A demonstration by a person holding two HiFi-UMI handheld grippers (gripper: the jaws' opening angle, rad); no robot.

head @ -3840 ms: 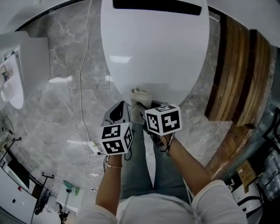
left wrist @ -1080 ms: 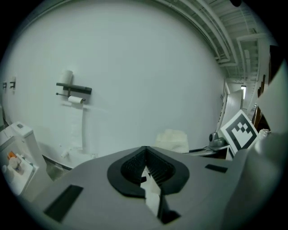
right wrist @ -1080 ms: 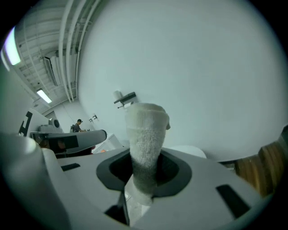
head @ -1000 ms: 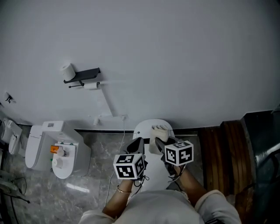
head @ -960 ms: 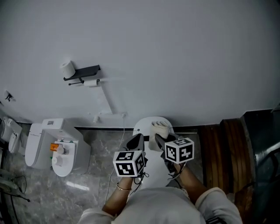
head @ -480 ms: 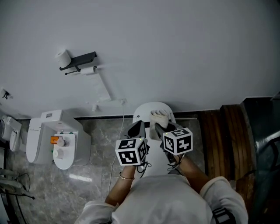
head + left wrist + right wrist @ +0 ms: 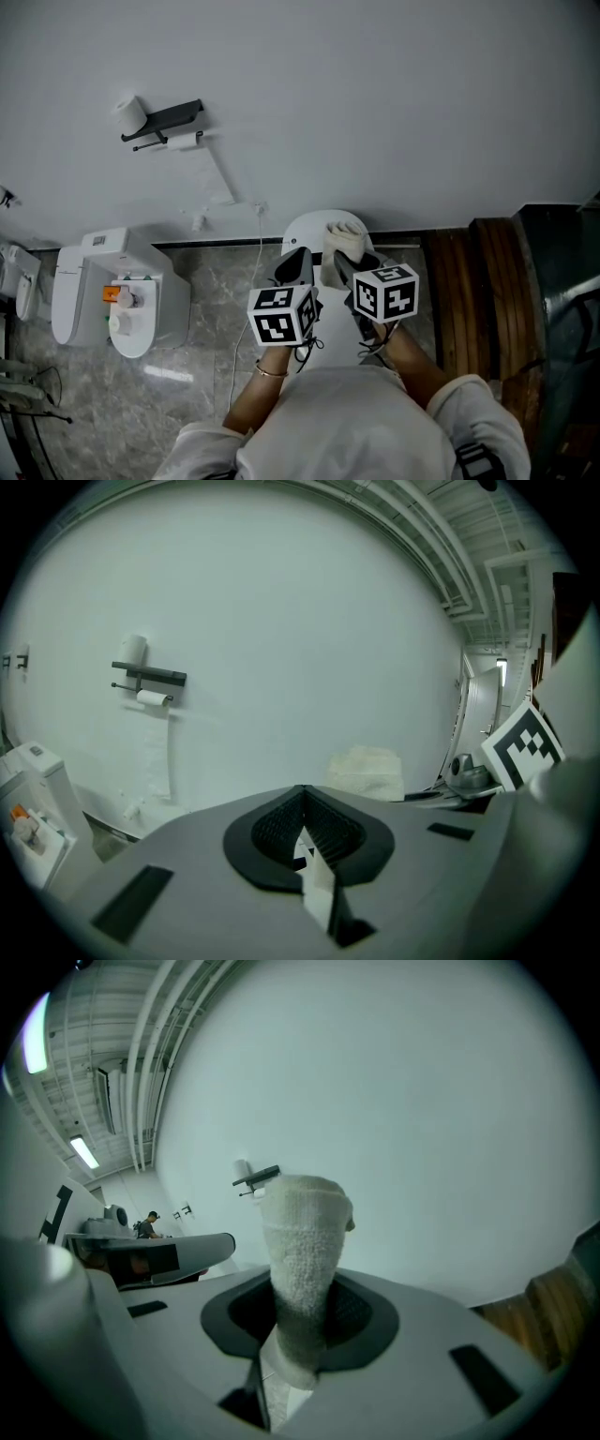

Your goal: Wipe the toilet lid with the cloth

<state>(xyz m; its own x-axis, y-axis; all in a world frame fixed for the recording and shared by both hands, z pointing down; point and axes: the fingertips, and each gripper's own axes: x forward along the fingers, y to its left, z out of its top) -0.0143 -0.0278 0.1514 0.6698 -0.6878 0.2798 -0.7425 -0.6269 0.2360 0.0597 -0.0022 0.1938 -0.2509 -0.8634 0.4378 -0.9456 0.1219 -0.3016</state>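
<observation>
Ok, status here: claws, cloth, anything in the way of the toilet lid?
Left claw shut, empty. Right claw shut on cloth, held above toilet lid. Nothing visible in the way.

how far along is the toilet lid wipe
Done: the cloth is clamped in the right tongs. In hand: it points at the wall, off the toilet lid; left tongs shut, empty. Left: whether the lid has been wiped doesn't show.

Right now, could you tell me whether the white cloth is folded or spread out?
Folded: the white terry cloth stands as a narrow wad clamped in the right gripper.
</observation>
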